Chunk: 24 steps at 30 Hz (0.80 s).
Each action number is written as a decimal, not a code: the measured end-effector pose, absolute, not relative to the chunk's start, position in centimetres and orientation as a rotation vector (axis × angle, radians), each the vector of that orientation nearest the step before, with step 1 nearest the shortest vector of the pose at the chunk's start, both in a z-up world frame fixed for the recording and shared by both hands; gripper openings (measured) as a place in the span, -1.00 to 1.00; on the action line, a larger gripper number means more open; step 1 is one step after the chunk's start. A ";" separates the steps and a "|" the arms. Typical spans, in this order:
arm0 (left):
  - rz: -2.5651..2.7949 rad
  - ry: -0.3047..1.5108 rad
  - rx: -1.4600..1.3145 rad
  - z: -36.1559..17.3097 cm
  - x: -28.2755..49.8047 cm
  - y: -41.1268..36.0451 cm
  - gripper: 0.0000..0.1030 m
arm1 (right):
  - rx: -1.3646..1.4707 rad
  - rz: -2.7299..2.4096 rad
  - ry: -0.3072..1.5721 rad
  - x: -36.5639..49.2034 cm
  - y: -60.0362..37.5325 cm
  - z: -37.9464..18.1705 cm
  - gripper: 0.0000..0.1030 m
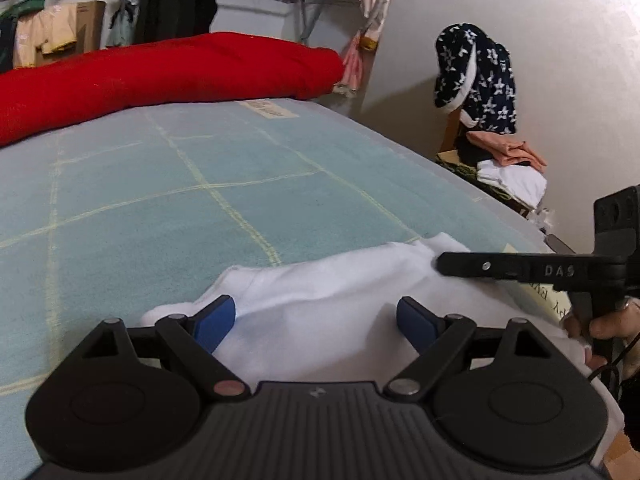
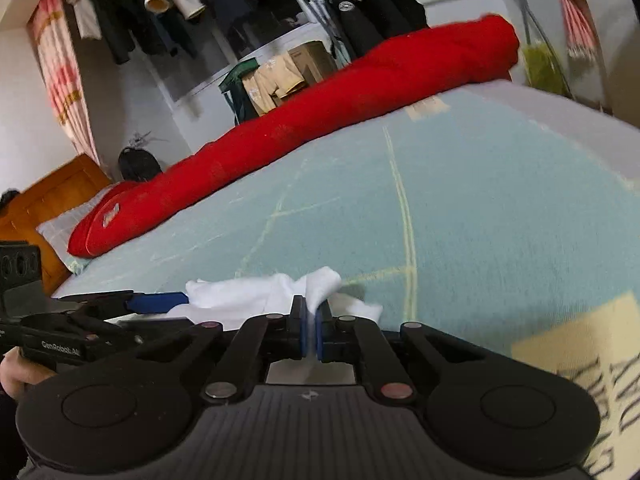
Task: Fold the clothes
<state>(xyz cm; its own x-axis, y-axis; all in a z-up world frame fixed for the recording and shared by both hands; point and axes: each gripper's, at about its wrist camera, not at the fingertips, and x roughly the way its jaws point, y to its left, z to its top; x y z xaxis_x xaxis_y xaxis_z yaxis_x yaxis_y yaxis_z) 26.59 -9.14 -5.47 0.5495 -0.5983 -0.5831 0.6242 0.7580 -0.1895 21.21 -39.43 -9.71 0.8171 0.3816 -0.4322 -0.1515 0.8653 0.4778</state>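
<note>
the white garment (image 1: 320, 292) lay crumpled on the blue bed cover (image 1: 160, 200), near the bed's front edge. right claw (image 2: 311, 316) was clamped together on a pinched ridge of its cloth. left claw (image 1: 316, 320) stood w/ fingers wide apart over the garment, gripping nothing. fabric looked thin, soft, light & floppy, prob. no stiffness at all, so it'd sag & bunch when lifted. best hold, imo: edge or corner, one claw each side, kept taut. red rolled blanket (image 2: 320, 120) lay well apart at the back.
</note>
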 end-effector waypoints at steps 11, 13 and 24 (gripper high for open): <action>-0.869 0.703 0.049 -5.6 24.4 -9.9 0.70 | 0.346 0.372 0.491 15.1 -39.6 -5.2 -0.47; -0.856 0.727 0.009 -6.2 25.5 -10.4 0.70 | 0.308 0.412 0.501 14.1 -38.6 -5.0 -0.37; -0.797 0.733 0.071 -2.7 20.6 -9.0 0.70 | 0.132 0.420 0.619 13.2 -35.3 -6.8 -0.37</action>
<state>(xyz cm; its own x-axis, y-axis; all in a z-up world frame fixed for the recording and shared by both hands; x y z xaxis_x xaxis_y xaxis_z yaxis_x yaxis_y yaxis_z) 20.64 -8.99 -2.68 0.4690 -0.6259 -0.6232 0.6729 0.7102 -0.2069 13.25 -35.28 -6.84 0.7334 0.4194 -0.5351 -0.3417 0.9078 0.2433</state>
